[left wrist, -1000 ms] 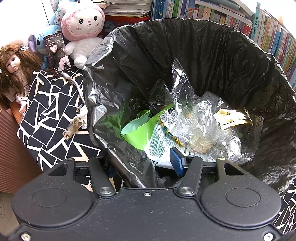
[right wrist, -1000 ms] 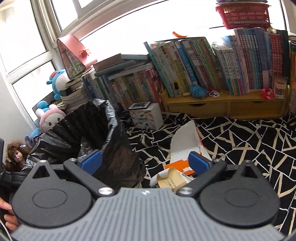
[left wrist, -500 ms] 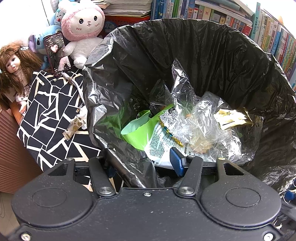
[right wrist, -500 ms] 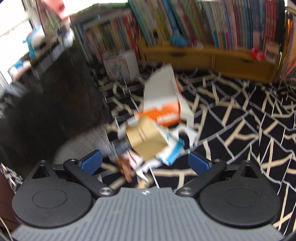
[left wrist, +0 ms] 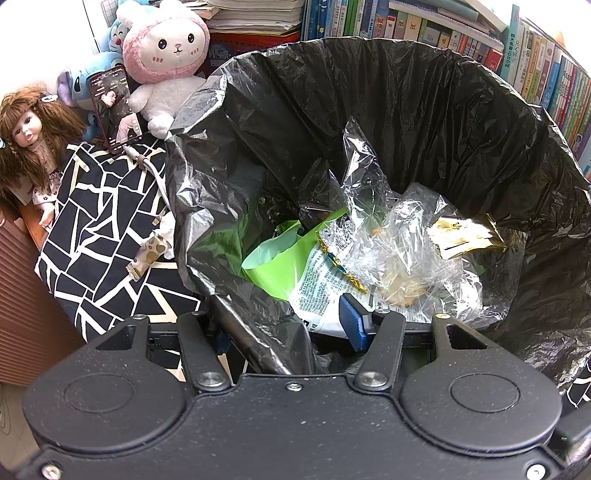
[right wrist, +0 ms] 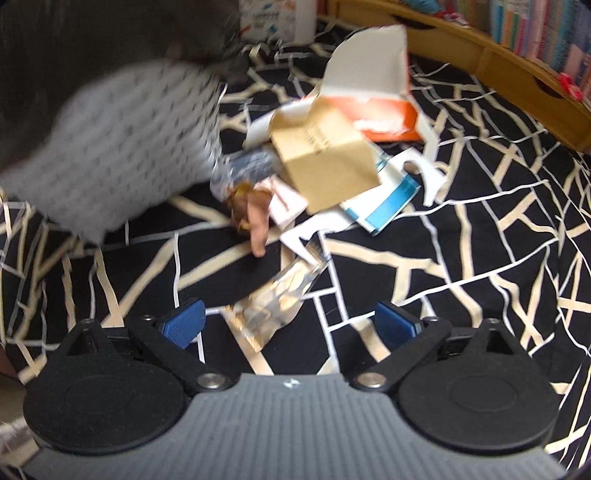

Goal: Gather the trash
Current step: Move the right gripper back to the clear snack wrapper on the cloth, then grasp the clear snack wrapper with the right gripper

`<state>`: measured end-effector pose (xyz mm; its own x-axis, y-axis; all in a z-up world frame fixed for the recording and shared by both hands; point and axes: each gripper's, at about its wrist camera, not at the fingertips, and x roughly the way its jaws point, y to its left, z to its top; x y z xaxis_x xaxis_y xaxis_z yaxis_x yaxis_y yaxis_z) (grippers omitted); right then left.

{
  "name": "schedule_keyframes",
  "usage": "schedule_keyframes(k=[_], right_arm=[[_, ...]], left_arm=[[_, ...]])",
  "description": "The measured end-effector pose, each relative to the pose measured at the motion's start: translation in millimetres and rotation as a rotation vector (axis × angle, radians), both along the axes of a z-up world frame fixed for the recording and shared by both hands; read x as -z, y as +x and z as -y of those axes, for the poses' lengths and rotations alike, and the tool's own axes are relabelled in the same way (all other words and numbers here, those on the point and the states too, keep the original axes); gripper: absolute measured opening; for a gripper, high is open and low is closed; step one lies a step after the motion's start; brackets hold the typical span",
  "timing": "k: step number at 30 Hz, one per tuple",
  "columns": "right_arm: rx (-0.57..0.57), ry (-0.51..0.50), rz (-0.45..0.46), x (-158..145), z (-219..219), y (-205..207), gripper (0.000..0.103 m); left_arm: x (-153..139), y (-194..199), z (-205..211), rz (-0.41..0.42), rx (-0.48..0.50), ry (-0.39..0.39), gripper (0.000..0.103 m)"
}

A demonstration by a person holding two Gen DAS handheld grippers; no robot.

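In the left wrist view a bin lined with a black trash bag (left wrist: 424,110) fills the frame. Inside lie a green bag (left wrist: 273,266), crumpled clear plastic (left wrist: 399,240) and a gold wrapper (left wrist: 461,236). My left gripper (left wrist: 288,332) is shut on the bin's near rim; the liner hides one finger. In the right wrist view my right gripper (right wrist: 290,325) hangs open low over a shiny clear wrapper (right wrist: 273,306) on the patterned cloth. Beyond it lies a trash pile: a brown paper box (right wrist: 325,158), an orange-white carton (right wrist: 373,92) and a blue-white pack (right wrist: 388,199).
The bin's grey mesh side (right wrist: 110,147) stands left of the pile. A small brown-pink object (right wrist: 255,218) lies at the pile's near edge. Plush toys (left wrist: 166,55), a doll (left wrist: 26,136) and a phone (left wrist: 114,107) sit left of the bin. Bookshelves (left wrist: 406,26) line the back.
My right gripper has dropped from a high view of the room to just above the floor, closing in on the trash pile. The left gripper and the bin have not moved.
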<state>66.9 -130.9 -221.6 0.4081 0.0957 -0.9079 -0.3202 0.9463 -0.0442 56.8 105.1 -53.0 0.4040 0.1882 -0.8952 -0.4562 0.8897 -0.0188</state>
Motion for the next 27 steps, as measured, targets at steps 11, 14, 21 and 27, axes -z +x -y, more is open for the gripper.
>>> schedule_keyframes(k=[11, 14, 21, 27], right_arm=[[0.016, -0.040, -0.034, 15.4, 0.1, 4.7, 0.103], [0.014, -0.033, -0.030, 15.8, 1.0, 5.0, 0.103], [0.001, -0.011, 0.017, 16.9, 4.4, -2.7, 0.103], [-0.004, 0.017, 0.095, 19.1, 8.9, -16.8, 0.103]], left_arm=[[-0.2, 0.0, -0.1, 0.001, -0.001, -0.002, 0.055], [-1.1, 0.3, -0.8, 0.001, 0.000, -0.002, 0.055], [-0.8, 0.0, -0.5, 0.002, 0.000, -0.002, 0.055], [-1.2, 0.3, -0.6, 0.002, 0.000, -0.002, 0.055]])
